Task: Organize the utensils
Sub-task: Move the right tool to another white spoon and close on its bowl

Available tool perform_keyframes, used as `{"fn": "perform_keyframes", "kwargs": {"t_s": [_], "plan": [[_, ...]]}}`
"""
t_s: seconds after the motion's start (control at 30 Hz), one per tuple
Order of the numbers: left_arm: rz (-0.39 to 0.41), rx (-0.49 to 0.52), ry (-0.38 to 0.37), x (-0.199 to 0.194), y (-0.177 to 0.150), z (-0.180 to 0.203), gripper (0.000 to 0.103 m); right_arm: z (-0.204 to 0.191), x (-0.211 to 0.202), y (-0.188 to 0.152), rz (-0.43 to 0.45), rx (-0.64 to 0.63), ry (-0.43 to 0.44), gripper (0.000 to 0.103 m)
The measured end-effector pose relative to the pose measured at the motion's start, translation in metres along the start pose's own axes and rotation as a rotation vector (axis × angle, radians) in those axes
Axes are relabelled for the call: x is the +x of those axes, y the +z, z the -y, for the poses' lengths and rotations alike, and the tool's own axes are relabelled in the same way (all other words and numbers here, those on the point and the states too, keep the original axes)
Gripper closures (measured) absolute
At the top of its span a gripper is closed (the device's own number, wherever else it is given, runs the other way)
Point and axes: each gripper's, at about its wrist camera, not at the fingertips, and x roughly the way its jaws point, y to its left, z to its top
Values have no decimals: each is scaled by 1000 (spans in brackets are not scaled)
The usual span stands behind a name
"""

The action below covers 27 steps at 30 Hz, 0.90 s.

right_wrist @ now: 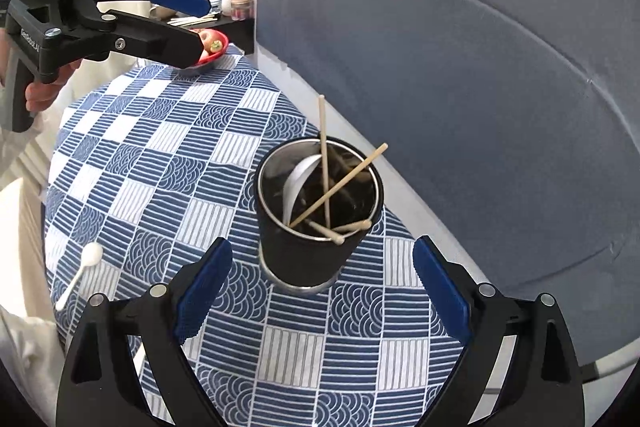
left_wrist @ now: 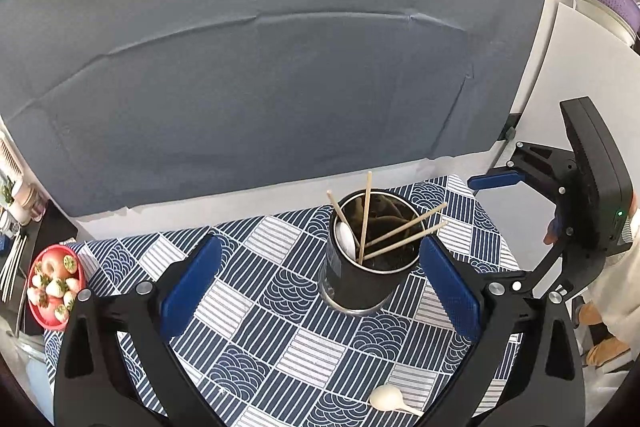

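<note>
Here, in the left wrist view, the left gripper (left_wrist: 320, 279) hangs over the worktop (left_wrist: 256, 311), which is covered in a blue and white patterned cloth, and its blue-padded fingers (left_wrist: 192, 283) are spread wide with nothing between the pads. A black utensil cup (left_wrist: 360, 267) with a metal rim stands upright on the cloth just ahead, nearer the right-hand finger. Inside it lean four wooden chopsticks (left_wrist: 365, 217) and a white spoon (left_wrist: 346, 237) set against the near-left wall. A second white spoon (left_wrist: 390, 398) lies flat on the cloth close to the bottom edge, apart from the cup. At the far left a red bowl of fruit (left_wrist: 54, 281) sits at the cloth's edge. The right gripper (left_wrist: 516, 203) shows at the right edge, clear of the cup, its fingers apart and empty. In the right wrist view, the right gripper (right_wrist: 320, 291) also has its fingers (right_wrist: 204, 287) spread wide, holding nothing, with the utensil cup (right_wrist: 316, 227) standing between and just beyond them, touched by neither pad. The chopsticks (right_wrist: 325, 163) cross inside it beside the spoon (right_wrist: 298, 183). The loose spoon (right_wrist: 82, 269) lies on the cloth at the left, well apart from the cup. The left gripper (right_wrist: 192, 23) hovers at the upper left near the fruit bowl (right_wrist: 212, 49), fingers parted, gripped by a person's hand (right_wrist: 44, 89).
</note>
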Motion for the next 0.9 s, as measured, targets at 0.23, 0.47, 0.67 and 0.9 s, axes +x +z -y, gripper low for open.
{"fn": "perform_keyframes", "kwargs": {"t_s": [0.23, 0.47, 0.67, 0.9], "plan": [[-39, -12, 14, -3, -20, -1, 6, -16, -1, -8, -26, -9, 11, 16], [-75, -37, 31, -7, -50, -4, 6, -37, 7, -18, -75, -22, 28, 16], [-104, -86, 40, -14, -78, -11, 6, -60, 20, -27, -111, -27, 87, 16], [-128, -143, 71, -28, -111, -25, 6, -95, 38, -39, -156, -49, 127, 16]]}}
